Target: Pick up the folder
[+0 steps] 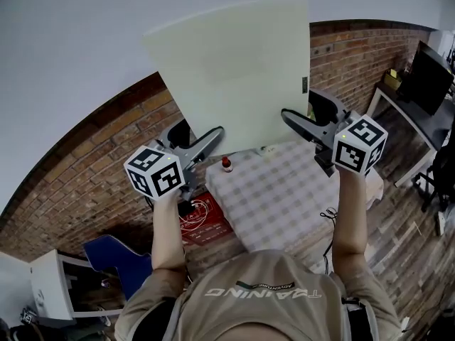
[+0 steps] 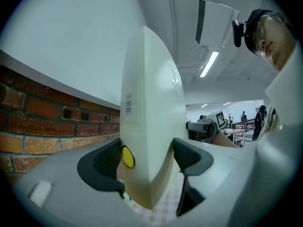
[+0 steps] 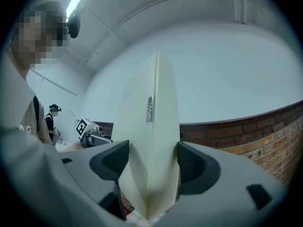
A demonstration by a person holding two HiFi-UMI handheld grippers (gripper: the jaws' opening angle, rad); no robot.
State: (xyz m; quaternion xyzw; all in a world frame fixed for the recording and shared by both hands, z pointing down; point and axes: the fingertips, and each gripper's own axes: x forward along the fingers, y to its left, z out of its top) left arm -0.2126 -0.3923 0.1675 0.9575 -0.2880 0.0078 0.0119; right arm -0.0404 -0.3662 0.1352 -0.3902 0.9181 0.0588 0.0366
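A pale cream folder is held up in the air in front of the wall, above the table. My left gripper is shut on its lower left corner, and my right gripper is shut on its lower right edge. In the left gripper view the folder stands edge-on between the dark pads, with a yellow stud and a barcode label on its side. The right gripper view shows the folder wedged between the pads, a small metal clasp on its edge.
Below lies a table with a checked cloth, with a small red-capped bottle at its far edge. A red box and a blue chair stand on the floor at left. A brick wall runs behind. A desk with a monitor is at right.
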